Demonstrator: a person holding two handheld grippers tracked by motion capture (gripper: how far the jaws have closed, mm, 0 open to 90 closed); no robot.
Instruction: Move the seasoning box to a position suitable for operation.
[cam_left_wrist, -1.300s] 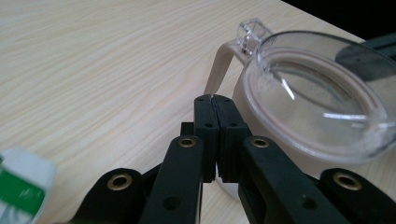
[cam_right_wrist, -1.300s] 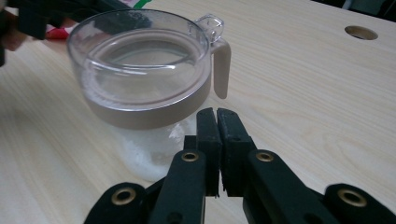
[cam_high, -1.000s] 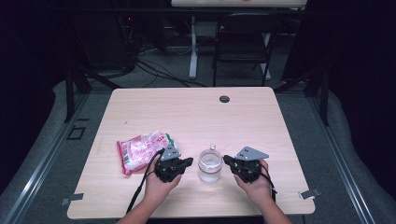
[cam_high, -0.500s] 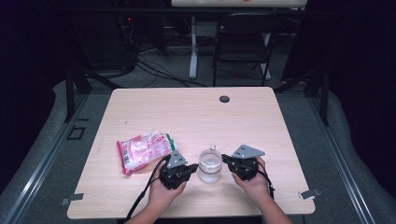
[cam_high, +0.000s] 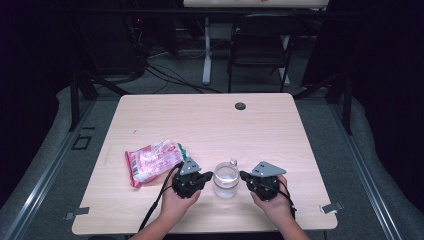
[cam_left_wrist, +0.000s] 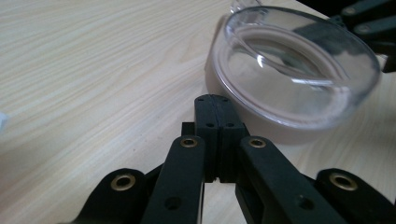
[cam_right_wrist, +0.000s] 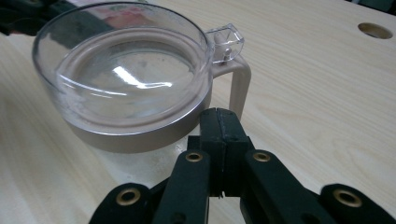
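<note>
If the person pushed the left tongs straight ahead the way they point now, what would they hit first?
Most likely the lidded clear cup. The left tongs, shut with nothing between them, point at its near side, just short of its tan rim. How small the gap is cannot be told.

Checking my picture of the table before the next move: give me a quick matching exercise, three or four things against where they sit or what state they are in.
Things:
1. snack bag
2. lidded jar
3. left gripper
4. cable hole

Places or states:
A. far side of the table, near its back edge
B. jaws shut, empty, pointing at the jar from its left
C. lies flat, left of both hands
D. stands between the two grippers, clear lid on

Pairs: 1-C, 2-D, 3-B, 4-A
</note>
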